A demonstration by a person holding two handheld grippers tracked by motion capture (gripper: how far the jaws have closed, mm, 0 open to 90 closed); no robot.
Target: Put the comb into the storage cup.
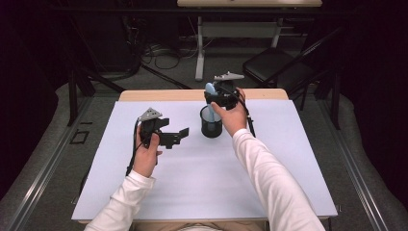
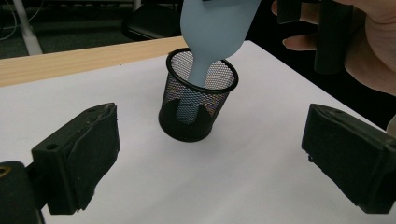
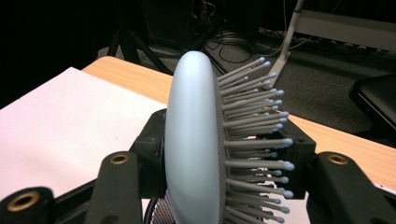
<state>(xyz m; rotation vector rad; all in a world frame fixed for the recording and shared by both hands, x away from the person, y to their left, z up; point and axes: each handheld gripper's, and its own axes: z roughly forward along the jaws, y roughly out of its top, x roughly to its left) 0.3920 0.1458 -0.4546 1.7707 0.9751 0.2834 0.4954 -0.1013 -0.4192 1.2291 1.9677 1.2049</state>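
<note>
A pale blue hairbrush stands upright with its handle down inside a black mesh cup at the far middle of the white mat. My right gripper is shut on the brush's head from above; in the right gripper view the brush sits between the jaws, bristles pointing right. My left gripper hovers just left of the cup, open and holding nothing. The left gripper view looks between its spread jaws at the cup, and the brush handle reaches down to the cup's bottom.
The white mat covers a wooden table whose bare edge shows at the back. Behind the table stand a black chair and the legs of another desk, with cables on the floor.
</note>
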